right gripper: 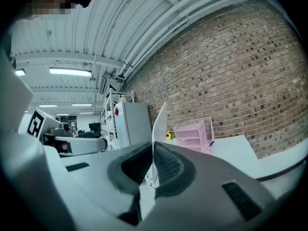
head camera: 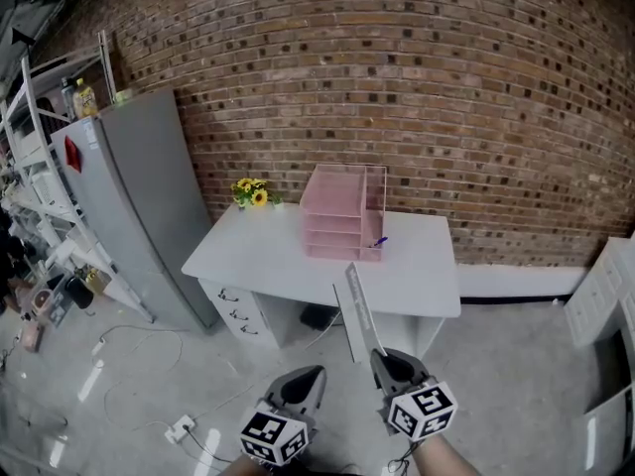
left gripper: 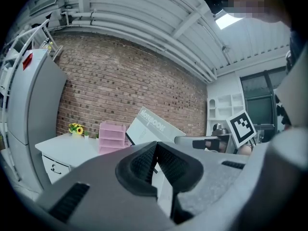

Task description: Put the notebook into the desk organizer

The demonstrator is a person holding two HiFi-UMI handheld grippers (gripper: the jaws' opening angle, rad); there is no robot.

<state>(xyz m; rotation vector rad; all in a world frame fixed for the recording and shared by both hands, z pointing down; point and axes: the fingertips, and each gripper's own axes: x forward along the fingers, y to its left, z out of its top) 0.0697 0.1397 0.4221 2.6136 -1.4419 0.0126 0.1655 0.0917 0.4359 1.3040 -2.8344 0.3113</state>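
Note:
A white notebook (head camera: 357,310) stands on edge in the air in front of the desk, with my right gripper (head camera: 382,357) shut on its lower end. In the right gripper view the thin notebook (right gripper: 159,124) rises from between the closed pads of the right gripper (right gripper: 153,153). The pink desk organizer (head camera: 342,211), with several tiers, stands at the back of the white desk (head camera: 258,246), well beyond the notebook. My left gripper (head camera: 310,375) hangs low to the left of the right one, shut with nothing in it. The left gripper view shows the notebook (left gripper: 151,126) beside the organizer (left gripper: 111,136).
A grey fridge (head camera: 139,206) stands left of the desk, with metal shelving (head camera: 30,147) beyond it. Yellow flowers (head camera: 251,193) sit on the desk's back left corner. A white cabinet (head camera: 605,286) is at the right. A power strip (head camera: 179,427) and cables lie on the floor.

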